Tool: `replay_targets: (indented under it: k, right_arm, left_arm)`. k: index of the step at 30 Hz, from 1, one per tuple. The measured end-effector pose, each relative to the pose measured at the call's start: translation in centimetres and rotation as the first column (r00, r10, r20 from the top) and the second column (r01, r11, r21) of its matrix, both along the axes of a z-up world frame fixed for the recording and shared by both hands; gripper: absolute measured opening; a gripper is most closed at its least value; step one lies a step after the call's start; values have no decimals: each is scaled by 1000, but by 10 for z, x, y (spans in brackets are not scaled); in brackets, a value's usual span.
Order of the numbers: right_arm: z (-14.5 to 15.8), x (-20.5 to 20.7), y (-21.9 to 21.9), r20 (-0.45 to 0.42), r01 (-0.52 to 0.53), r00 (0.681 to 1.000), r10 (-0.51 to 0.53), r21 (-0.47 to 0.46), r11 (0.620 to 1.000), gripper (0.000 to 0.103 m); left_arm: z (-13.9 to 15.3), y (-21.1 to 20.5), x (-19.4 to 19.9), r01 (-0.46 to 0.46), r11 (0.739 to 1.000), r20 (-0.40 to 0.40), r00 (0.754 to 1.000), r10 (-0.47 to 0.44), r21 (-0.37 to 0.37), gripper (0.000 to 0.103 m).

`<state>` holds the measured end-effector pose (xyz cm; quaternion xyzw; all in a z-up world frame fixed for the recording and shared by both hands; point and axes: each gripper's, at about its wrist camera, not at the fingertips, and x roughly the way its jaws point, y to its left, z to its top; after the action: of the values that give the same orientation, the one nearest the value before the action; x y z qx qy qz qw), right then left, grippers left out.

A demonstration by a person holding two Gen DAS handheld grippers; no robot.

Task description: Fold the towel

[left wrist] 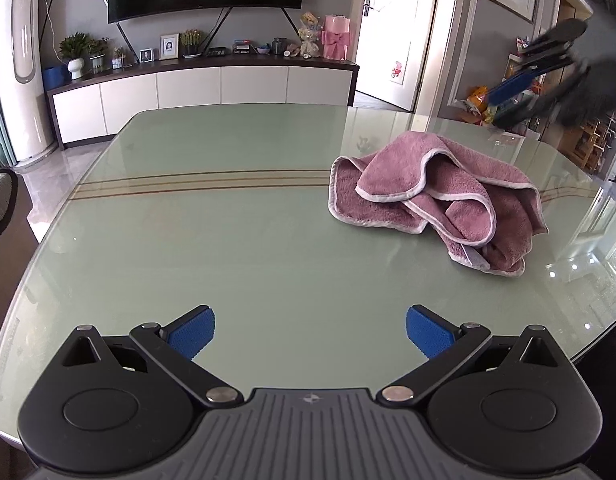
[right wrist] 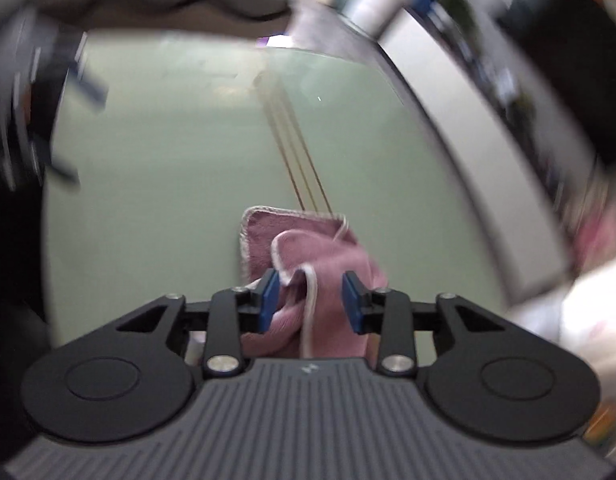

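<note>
Left gripper: the black two-finger left gripper (left wrist: 310, 334) with blue ribbed pads hangs over the near edge of the table; its fingers are spread wide, with nothing between them.
Table: a pale green glass-topped table (left wrist: 212, 248) with rounded corners and thin brown stripes running across its middle.
Towel: the crumpled mauve-pink terry towel with a pale grey hem (left wrist: 436, 196) lies on the right half of the table in the left wrist view, heaped in loose folds with one hemmed flap turned over on top and a corner trailing toward the near side.
Right gripper, left wrist view: the black right gripper (left wrist: 526, 80) with blue pads shows blurred at the upper right, above and beyond the towel, apart from it.
Right gripper, own view: the fingers stand partly spread; the towel (right wrist: 308, 248) shows between and past the pads, but through the blur I cannot tell whether either pad touches the cloth.
Background: a long white cabinet with a dark top (left wrist: 204, 88) stands against the far wall.
</note>
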<state>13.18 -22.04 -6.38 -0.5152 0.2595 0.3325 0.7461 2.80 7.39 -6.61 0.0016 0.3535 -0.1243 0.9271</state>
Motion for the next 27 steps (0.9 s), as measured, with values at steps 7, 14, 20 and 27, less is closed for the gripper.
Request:
replay_targets:
  k: [7, 14, 20, 27]
  right_arm:
    - [-66, 7, 29, 90, -208, 962, 258, -369, 906, 39]
    - [-110, 30, 43, 55, -246, 940, 335, -569, 785, 38]
    - [-89, 70, 55, -11, -80, 997, 82, -405, 911, 6]
    - [27, 90, 45, -114, 210, 974, -198, 110, 971, 4]
  left_arm:
    - [-4, 17, -4, -57, 998, -10, 998, 57, -3, 103]
    - [-3, 28, -6, -84, 996, -7, 996, 84, -18, 103]
    - [-4, 26, -8, -77, 997, -12, 997, 76, -19, 103]
    - [-9, 25, -7, -79, 996, -21, 997, 79, -31, 103]
